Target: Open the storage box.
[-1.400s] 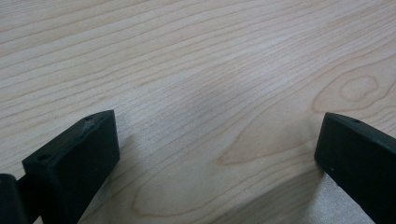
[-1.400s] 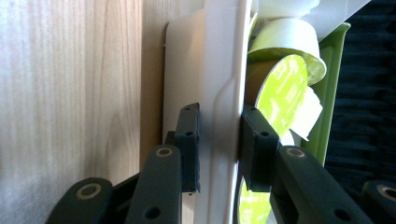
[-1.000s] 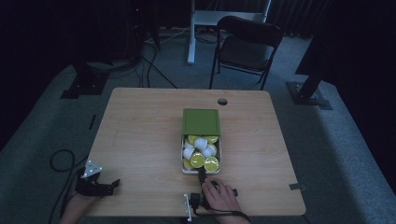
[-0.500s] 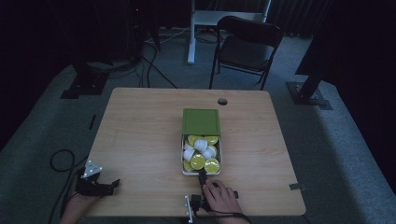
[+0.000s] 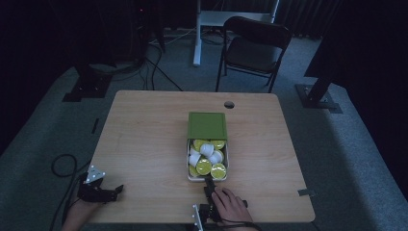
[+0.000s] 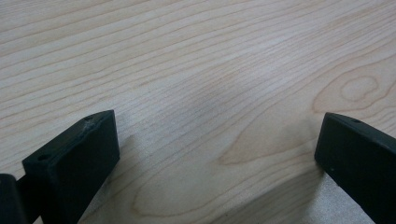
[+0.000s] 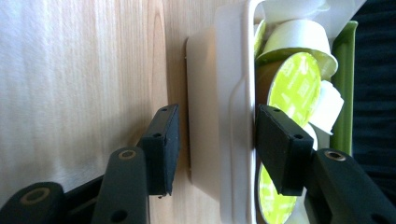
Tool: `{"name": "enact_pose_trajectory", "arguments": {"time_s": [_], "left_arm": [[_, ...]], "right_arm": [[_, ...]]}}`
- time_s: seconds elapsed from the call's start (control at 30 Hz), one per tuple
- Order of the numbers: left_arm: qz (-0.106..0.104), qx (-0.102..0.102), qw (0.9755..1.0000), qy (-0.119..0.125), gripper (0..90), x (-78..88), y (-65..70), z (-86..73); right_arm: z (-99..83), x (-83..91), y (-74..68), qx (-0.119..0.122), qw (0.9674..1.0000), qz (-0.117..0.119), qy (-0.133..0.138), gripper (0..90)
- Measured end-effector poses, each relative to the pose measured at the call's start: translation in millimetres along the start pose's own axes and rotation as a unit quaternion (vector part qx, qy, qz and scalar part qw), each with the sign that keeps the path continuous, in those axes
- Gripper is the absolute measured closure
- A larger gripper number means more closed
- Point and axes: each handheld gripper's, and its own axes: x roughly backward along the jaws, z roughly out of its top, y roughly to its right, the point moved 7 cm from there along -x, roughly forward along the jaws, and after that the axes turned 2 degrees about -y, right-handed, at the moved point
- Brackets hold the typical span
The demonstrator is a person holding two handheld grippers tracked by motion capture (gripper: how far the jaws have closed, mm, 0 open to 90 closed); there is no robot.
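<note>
A white tray [image 5: 189,163] of yellow-green-lidded white pods [image 5: 204,166] sits mid-table, half slid out of a green sleeve [image 5: 207,126]. My right gripper [image 5: 208,183], under a hand [image 5: 231,204], points at the tray's near end. In the right gripper view its jaws [image 7: 217,114] straddle the tray wall [image 7: 210,116]. They have just been opening: one pad stands clear outside the wall, the other inside by a pod [image 7: 294,84]. My left gripper [image 5: 114,190] rests at the table's near left corner, its jaws [image 6: 217,126] wide open over bare wood.
The wooden table [image 5: 144,139] has a round cable hole [image 5: 229,104] at its far edge. A black chair [image 5: 255,48] stands beyond the table. Stand bases and cables lie on the grey carpet around it.
</note>
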Motion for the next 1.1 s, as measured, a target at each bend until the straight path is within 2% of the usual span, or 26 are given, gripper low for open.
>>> {"name": "enact_pose_trajectory", "arguments": {"time_s": [0.07,0.2,0.3,0.37,0.47,0.67,0.9,0.97,1.1], "left_arm": [[0.0,0.0,1.0,0.0,0.0,0.0,0.0,0.0],[0.0,0.0,1.0,-0.001,0.0,0.1,0.0,-0.1],[0.0,0.0,1.0,-0.001,0.0,0.1,0.0,-0.1],[0.0,0.0,1.0,0.0,0.0,0.1,0.0,0.0],[0.0,0.0,1.0,-0.001,0.0,0.1,0.0,-0.1],[0.0,0.001,1.0,0.0,0.0,0.0,0.1,0.0],[0.0,0.0,1.0,0.0,0.0,0.0,0.0,0.0],[0.0,0.0,1.0,0.0,0.0,0.1,0.1,0.0],[0.0,0.0,1.0,0.0,0.0,0.0,0.1,0.0]], "right_arm": [[-0.2,3.0,0.5,-0.017,0.9998,0.011,0.009,47.0],[-1.0,7.8,2.2,-0.028,0.9992,0.019,0.019,45.2],[-1.4,15.6,5.9,-0.052,0.9972,0.034,0.041,42.8],[-2.6,18.6,7.5,-0.082,0.9944,0.047,0.049,39.4],[-5.8,21.0,13.4,-0.105,0.9913,0.046,0.064,37.6],[-15.2,27.7,33.8,-0.162,0.9823,0.035,0.086,37.2],[-32.1,31.4,55.7,-0.22,0.971,0.015,0.093,34.1],[-39.2,31.9,62.4,-0.243,0.9653,0.011,0.095,32.6],[-53.8,30.4,71.5,-0.274,0.9576,0.002,0.087,31.0]]}}
